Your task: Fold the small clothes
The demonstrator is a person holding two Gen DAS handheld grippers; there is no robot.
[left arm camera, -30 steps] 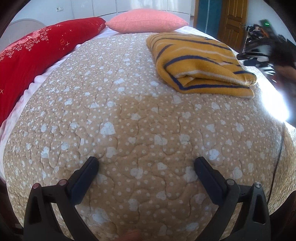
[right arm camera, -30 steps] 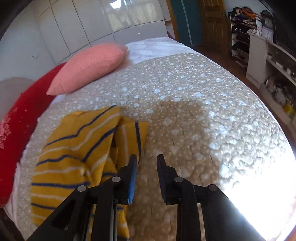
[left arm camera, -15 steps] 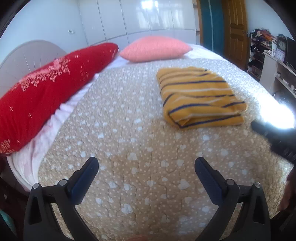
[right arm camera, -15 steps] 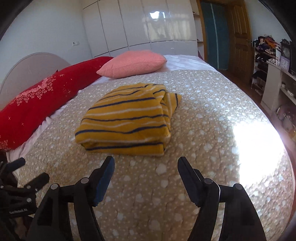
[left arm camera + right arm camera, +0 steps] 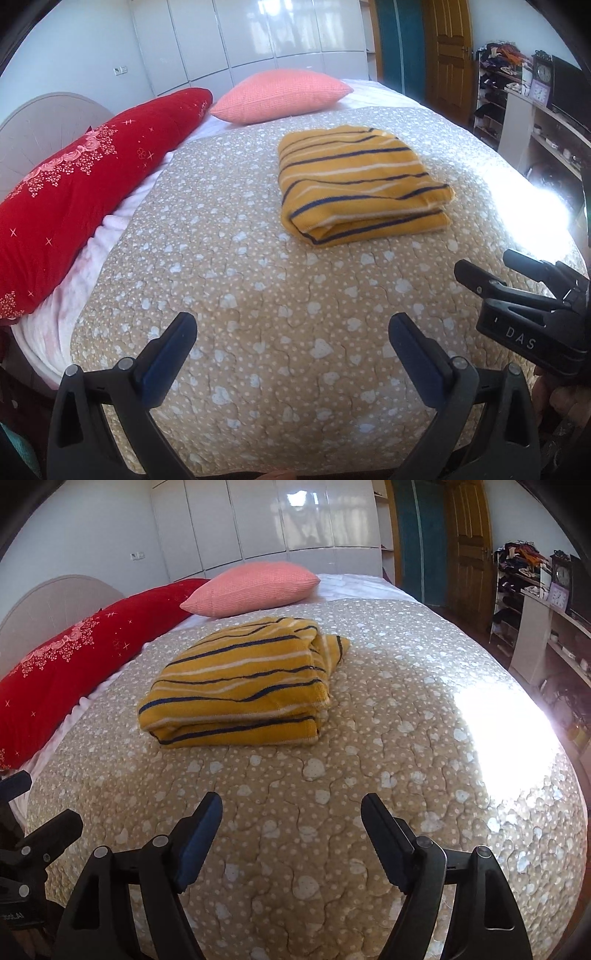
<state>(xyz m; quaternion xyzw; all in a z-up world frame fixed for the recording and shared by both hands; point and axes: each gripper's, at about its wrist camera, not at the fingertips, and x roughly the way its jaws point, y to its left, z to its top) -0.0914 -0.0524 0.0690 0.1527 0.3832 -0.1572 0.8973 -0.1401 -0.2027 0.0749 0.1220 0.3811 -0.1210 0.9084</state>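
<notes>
A yellow garment with navy and white stripes (image 5: 360, 182) lies folded in a flat rectangle on the beige quilt (image 5: 258, 295), also in the right wrist view (image 5: 240, 690). My left gripper (image 5: 291, 325) is open and empty, held over the quilt's near end, well short of the garment. My right gripper (image 5: 291, 805) is open and empty too, likewise back from the garment. The right gripper also shows at the right edge of the left wrist view (image 5: 491, 275). The left gripper shows at the left edge of the right wrist view (image 5: 37, 827).
A long red pillow (image 5: 81, 199) lies along the bed's left side, and a pink pillow (image 5: 280, 94) at its far end. White wardrobes (image 5: 295, 520) stand behind. Shelves with clutter and a clock (image 5: 532, 590) line the right wall, by a wooden door (image 5: 450, 51). Bright sunlight falls on the quilt's right side (image 5: 498, 731).
Both grippers pulled back from the garment to the bed's near end. The right gripper, nearly shut beside the garment a second ago, has opened wide. The garment lies folded and still.
</notes>
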